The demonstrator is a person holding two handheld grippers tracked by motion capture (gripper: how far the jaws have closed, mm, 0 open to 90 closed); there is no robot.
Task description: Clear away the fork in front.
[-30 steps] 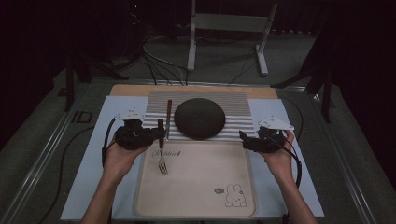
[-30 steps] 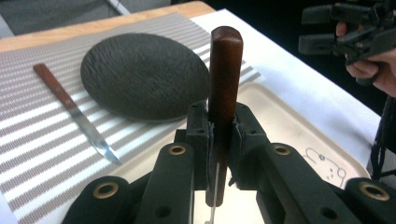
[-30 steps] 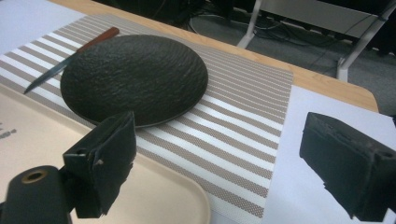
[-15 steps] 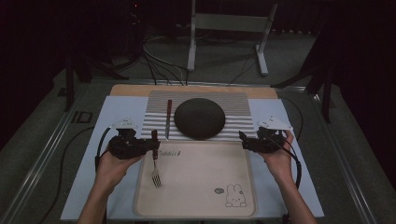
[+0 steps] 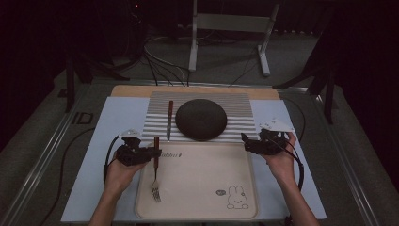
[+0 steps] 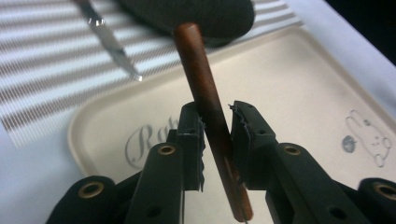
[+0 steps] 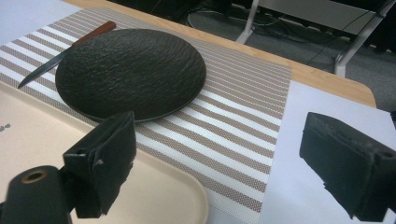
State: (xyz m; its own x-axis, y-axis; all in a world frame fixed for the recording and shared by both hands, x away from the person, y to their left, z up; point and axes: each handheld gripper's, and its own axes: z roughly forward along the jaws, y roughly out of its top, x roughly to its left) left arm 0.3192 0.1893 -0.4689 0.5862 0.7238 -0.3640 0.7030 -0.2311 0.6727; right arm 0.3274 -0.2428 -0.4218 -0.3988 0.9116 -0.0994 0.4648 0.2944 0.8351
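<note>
Left gripper [image 5: 149,153]: jaws narrowly parted and just opening further, the brown wooden handle of a fork [image 6: 205,105] standing between them. In the left gripper view the handle leans against the right pad, with a thin gap at the left pad. The fork runs from the jaws back toward the person, tines lying on the beige tray [image 5: 202,207] with a rabbit drawing.

Right gripper [image 5: 247,141]: jaws spread wide, nothing between them, held over the tray's far right corner.

Beyond the left jaws lies a knife [image 5: 169,120] with a matching brown handle, on the striped placemat [image 5: 235,101]. Beside it, ahead of both pairs of jaws, sits a dark textured plate [image 7: 130,70]. Tray and placemat rest on a pale blue sheet [image 5: 106,141] covering the tabletop.
</note>
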